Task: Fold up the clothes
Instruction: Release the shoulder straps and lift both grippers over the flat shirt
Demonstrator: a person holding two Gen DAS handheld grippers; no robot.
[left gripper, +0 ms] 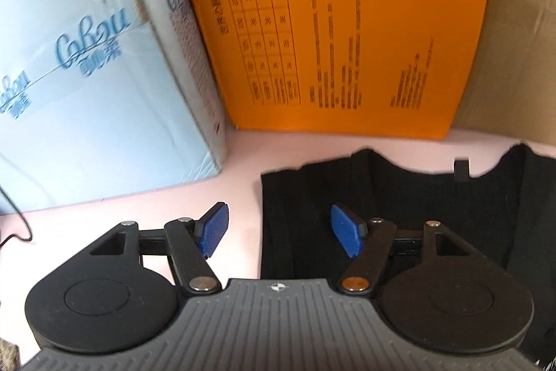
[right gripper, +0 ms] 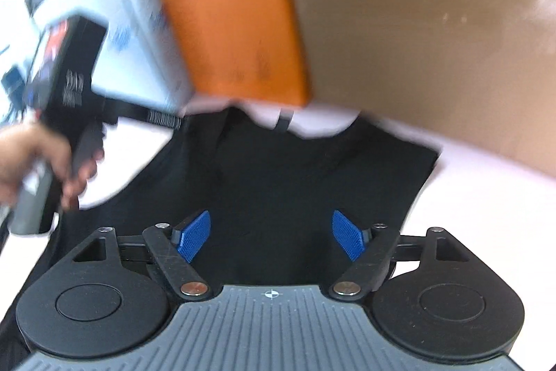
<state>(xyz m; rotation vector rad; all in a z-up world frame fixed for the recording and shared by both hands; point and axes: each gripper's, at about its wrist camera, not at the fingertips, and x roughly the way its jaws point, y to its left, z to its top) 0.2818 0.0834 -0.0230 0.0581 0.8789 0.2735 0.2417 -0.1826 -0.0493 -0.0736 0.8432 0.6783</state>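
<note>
Your left hand-held gripper (left gripper: 278, 232) was spread, empty, at shirt (left gripper: 399, 197) edge; right hand-held gripper (right gripper: 271, 237) spread, empty above it; shirt lay partly folded on counter (left gripper: 236, 162); further folds seemingly remained.

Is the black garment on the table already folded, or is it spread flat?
Spread flat, it seems: the black garment shows neckline and both shoulders, with no fold visible. Its lower part is hidden.

Behind the black garment (left gripper: 399, 204) I'm boxed in: the pale blue carton (left gripper: 87, 86) stands at back left, the orange box (left gripper: 340, 33) beside it, and a brown cardboard wall (right gripper: 434, 40) closes the right. A strip of bare pink tabletop (left gripper: 243, 155) runs between garment and boxes (narrow, but passable). Left of the garment the table lies free, save a thin black cable (left gripper: 17, 218).
</note>
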